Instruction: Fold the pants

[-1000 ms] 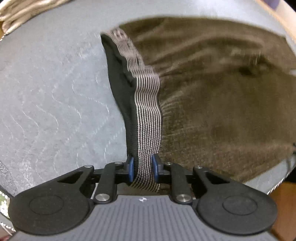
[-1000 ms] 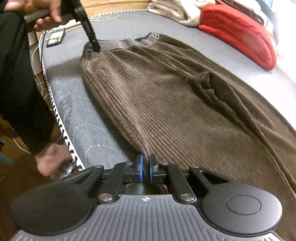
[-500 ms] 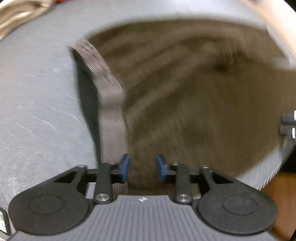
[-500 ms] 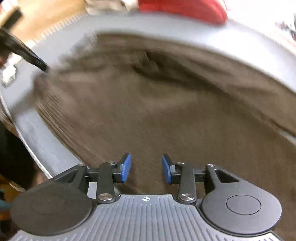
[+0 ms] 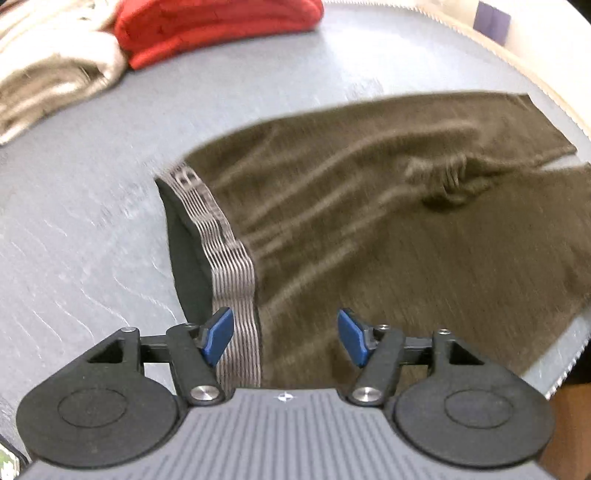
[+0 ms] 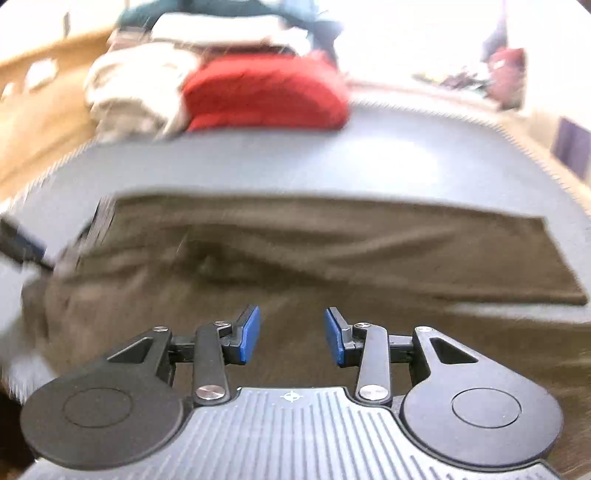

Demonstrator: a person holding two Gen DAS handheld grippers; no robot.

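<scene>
Brown corduroy pants [image 5: 369,229] lie flat on the grey mattress [image 5: 81,236], legs running to the right. Their striped elastic waistband [image 5: 229,258] runs from the far left toward my left gripper [image 5: 284,336], which is open and empty just above the waist end. In the right wrist view the pants [image 6: 332,254] stretch across the frame. My right gripper [image 6: 291,336] is open and empty above their near edge. The left gripper shows blurred at the far left of that view [image 6: 22,243], by the waistband.
A folded red garment [image 5: 214,26] and beige clothes [image 5: 55,70] are stacked at the far side of the mattress; they also show in the right wrist view [image 6: 266,96]. The mattress edge [image 5: 569,365] with wooden floor beyond lies at the right.
Both grippers have let go of the pants and opened wide. Both have lifted and pulled back, so the views now take in the whole pants and the clothes pile.
</scene>
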